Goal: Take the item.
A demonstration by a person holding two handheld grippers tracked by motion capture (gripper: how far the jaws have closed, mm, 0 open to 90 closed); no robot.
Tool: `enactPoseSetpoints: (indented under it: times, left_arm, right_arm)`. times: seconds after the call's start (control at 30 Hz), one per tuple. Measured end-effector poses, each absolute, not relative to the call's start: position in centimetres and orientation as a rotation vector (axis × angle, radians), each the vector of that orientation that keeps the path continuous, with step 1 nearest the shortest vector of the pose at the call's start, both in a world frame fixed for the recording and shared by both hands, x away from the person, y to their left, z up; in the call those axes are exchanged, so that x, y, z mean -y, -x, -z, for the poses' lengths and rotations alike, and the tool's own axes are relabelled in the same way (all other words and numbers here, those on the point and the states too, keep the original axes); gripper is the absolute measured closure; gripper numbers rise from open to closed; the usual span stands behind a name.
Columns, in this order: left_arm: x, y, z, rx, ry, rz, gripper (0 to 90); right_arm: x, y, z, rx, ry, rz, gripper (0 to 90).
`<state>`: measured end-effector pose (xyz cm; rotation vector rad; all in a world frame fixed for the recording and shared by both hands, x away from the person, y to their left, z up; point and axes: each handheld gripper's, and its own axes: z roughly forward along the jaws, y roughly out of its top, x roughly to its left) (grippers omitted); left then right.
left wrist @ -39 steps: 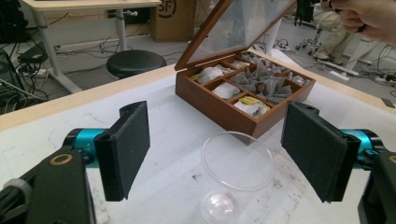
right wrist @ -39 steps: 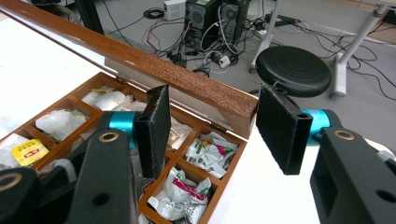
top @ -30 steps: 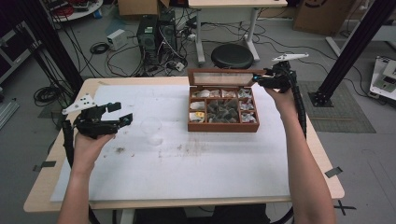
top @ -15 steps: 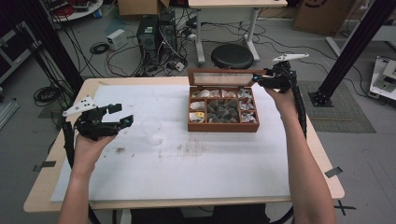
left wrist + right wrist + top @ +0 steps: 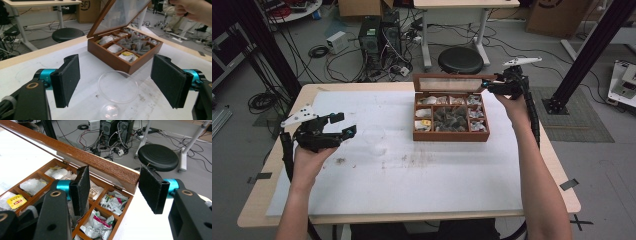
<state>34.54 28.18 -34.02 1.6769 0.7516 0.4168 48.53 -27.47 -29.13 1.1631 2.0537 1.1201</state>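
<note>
Your left gripper [image 5: 343, 125] hovers over the white table cover at the left, jaws spread wide and holding nothing. Just ahead of it sits a clear plastic cup [image 5: 375, 140] (in the left gripper view its rim [image 5: 118, 86] lies between the two black pads, untouched). Further right stands the wooden tea box [image 5: 451, 120], its compartments full of sachets and its glass lid [image 5: 447, 83] raised. Your right gripper [image 5: 485, 86] is at the lid's right corner; in the right gripper view the jaws stand apart around the lid's wooden edge [image 5: 100, 165], not clamped on it.
</note>
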Motion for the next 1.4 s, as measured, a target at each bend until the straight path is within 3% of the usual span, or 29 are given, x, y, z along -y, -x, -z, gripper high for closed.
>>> enactPoseSetpoints:
  times: [0.63, 1.4]
  left_arm:
    - [-21.1, -35.7, 31.6, -0.627, -1.746, -0.339, 23.6]
    - [-10.4, -40.0, 32.8, -0.575, -1.804, -0.284, 23.6]
  right_arm:
    - [27.6, -48.7, 29.2, -2.051, -1.153, -1.138, 43.4]
    - [27.7, -48.7, 29.2, -2.059, -1.145, -1.137, 43.4]
